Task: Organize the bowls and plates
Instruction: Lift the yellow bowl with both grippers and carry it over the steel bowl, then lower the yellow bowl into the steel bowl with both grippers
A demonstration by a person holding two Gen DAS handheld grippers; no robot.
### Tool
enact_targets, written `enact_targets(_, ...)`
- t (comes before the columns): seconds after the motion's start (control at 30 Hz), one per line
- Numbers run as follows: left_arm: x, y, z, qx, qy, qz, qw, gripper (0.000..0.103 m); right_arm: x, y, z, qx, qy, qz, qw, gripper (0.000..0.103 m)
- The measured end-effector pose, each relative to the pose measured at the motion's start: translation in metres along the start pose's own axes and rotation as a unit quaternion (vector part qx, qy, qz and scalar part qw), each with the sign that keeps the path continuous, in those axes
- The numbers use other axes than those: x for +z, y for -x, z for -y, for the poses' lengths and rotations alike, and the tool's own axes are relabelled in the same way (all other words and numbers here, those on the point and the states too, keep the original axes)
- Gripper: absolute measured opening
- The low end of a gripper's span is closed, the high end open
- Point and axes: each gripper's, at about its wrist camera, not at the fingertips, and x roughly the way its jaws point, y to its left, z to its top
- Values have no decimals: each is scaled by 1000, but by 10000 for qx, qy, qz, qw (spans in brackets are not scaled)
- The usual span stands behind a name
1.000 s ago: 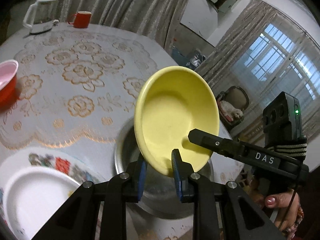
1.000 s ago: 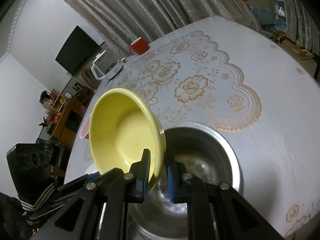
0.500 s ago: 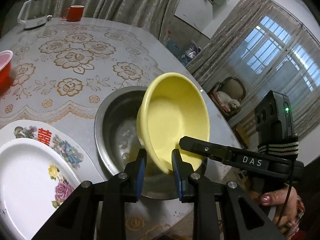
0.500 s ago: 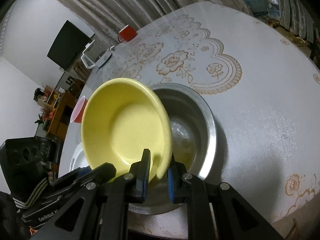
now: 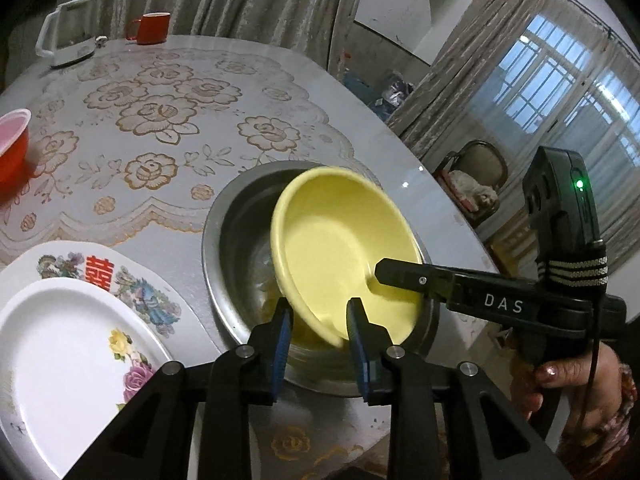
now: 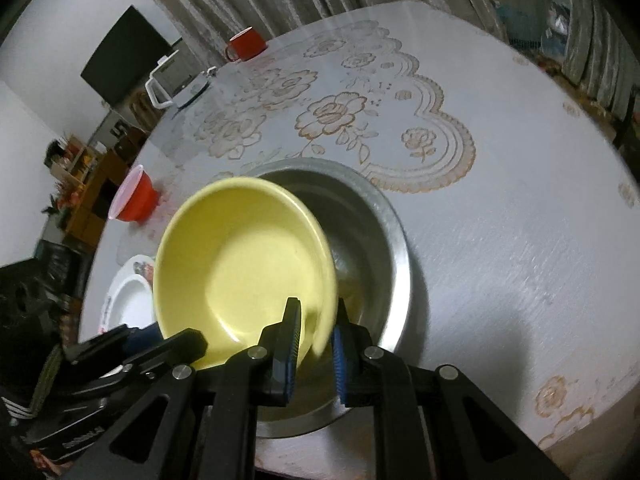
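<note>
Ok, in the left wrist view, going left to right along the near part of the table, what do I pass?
White plate → patterned plate under it → metal basin → yellow bowl tilted in the basin → right gripper reaching in from the right.

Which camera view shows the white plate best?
The left wrist view. There the white plate lies large at the lower left, its flower print clear, on top of a patterned plate. In the right wrist view only a small part shows, behind the yellow bowl.
</note>
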Motion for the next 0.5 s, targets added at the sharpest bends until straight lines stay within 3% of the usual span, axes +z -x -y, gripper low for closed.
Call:
enact_targets(0.3,0,-3,9,387,-425,19,9983,29,7,-1,-10,-447,454,-128,9979,14)
enact_targets(0.5,0,-5,11,452,-458,9,9979,29,10,0,-11,-677,717,-145,9950,14)
